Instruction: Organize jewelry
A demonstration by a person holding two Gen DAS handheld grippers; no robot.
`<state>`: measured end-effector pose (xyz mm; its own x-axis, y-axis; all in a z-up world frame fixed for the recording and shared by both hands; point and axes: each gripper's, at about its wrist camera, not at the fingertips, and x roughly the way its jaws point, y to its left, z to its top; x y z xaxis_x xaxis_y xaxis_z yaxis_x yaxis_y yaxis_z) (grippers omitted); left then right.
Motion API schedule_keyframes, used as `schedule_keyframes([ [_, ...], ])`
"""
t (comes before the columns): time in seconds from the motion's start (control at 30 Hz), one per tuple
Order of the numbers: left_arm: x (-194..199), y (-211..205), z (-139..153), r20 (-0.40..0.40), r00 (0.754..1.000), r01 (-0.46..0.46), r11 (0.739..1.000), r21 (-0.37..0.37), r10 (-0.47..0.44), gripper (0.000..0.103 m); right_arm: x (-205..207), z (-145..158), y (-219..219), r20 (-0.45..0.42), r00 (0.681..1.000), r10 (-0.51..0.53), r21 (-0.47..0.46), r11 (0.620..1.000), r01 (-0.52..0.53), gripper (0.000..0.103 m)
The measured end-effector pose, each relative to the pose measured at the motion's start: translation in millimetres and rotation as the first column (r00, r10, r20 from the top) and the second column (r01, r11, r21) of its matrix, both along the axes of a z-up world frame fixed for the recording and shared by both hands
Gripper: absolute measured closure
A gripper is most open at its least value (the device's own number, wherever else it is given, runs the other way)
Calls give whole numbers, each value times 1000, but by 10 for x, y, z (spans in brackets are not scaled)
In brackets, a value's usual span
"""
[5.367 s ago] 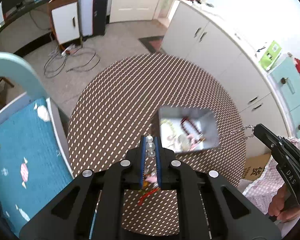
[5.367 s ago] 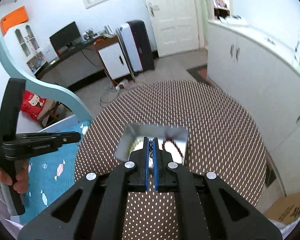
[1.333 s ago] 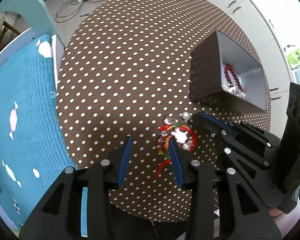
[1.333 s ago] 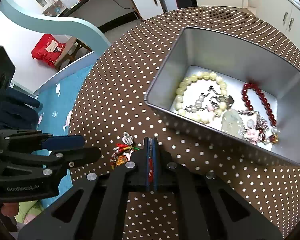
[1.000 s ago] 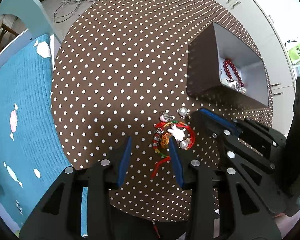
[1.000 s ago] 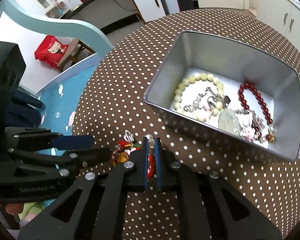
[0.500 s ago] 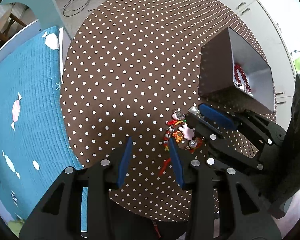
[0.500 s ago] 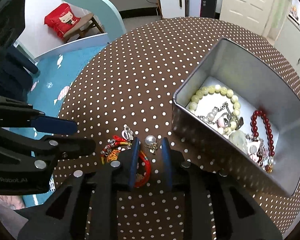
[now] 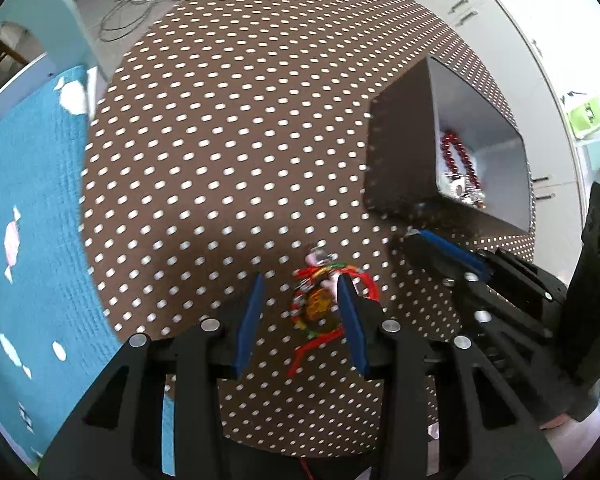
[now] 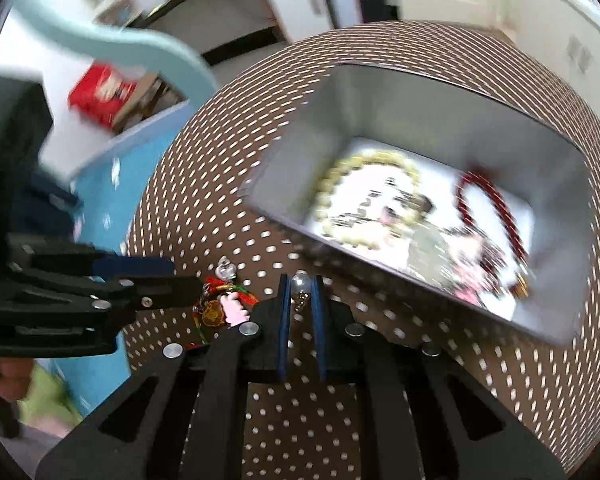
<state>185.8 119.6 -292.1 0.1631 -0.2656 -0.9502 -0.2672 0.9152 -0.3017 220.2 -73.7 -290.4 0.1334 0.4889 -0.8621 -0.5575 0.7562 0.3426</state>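
2 hand-held grippers work over a round table in a brown cloth with white dots, and a grey metal box stands on it toward the right. In the box lie a cream bead bracelet, a red bead bracelet and some small blurred pieces.

The left gripper points steeply down with its jaws spread, nothing pinched, and the red cord charm bracelet lies on the cloth between them, close against the right-hand blue pad. The right gripper is closing its jaws, with a clear bead and a tiny pendant at its tips; whether the pads press on it yet is hard to tell through the blur.

Biggest risk, as I judge it: the 2 grippers sit close together and could knock each other. Next, the bead may still be tied to the cord bundle, so lifting it could drag the whole tangle or snag on the left finger. Smallest: a round bead held only at the tips may slip out short of the box.
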Motion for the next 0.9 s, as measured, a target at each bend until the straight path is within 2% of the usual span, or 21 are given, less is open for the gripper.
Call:
schedule_keyframes([
  [0.17, 152, -126, -84, 1, 999, 45, 999, -14, -45, 65, -15, 74, -225, 0, 997, -72, 12, 997, 72, 93],
  [0.23, 191, -171, -131, -11, 998, 63, 998, -10, -63, 80, -36, 87, -255, -7, 996, -90, 20, 996, 90, 93],
  [0.33, 228, -215, -172, -13, 998, 68, 998, 8, -68, 88, -74, 79, -260, -10, 995, -98, 20, 995, 98, 93],
  [0.47, 320, -260, -179, -4, 997, 73, 997, 28, -73, 88, -131, 65, -265, -21, 994, -105, 22, 994, 105, 93],
  [0.6, 333, -248, -103, 11, 998, 58, 998, 16, -58, 88, -145, 144, -257, -15, 994, -110, 29, 993, 111, 93],
  [0.9, 275, -258, 420, 118, 992, 44, 999, -29, -41, 88, -127, 460, -418, 56, 988, -141, 78, 988, 136, 93],
])
